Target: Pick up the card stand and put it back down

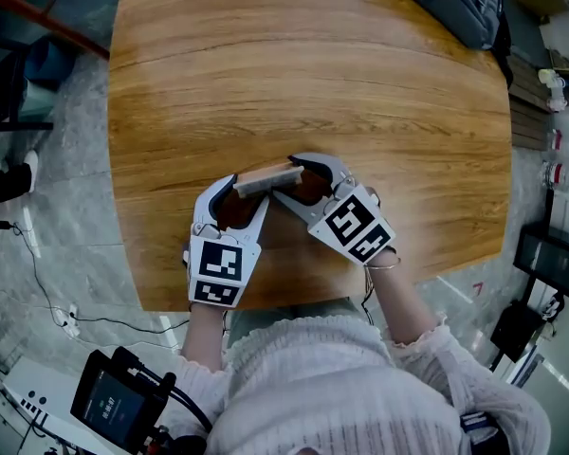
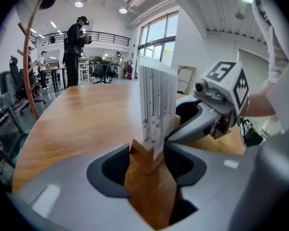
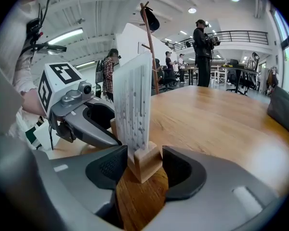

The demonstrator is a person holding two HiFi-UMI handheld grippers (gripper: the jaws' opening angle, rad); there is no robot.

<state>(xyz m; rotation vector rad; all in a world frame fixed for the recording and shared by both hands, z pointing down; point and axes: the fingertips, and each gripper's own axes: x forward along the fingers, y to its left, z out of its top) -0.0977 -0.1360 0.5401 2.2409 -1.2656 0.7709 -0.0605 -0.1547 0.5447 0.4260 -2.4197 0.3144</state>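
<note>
The card stand, a small wooden block with a white printed card upright in its slot, rests on the wooden table close to the near edge. My left gripper stands at the stand's left end and my right gripper at its right end. In the left gripper view the block's end lies between the open jaws of the left gripper. In the right gripper view the other end sits between the right gripper's open jaws, whose pads stand close beside it without pressing.
A dark bag lies at the table's far right corner. The table's near edge runs just behind both grippers. Cables and a screen device are on the floor at the left. People stand far off in the hall.
</note>
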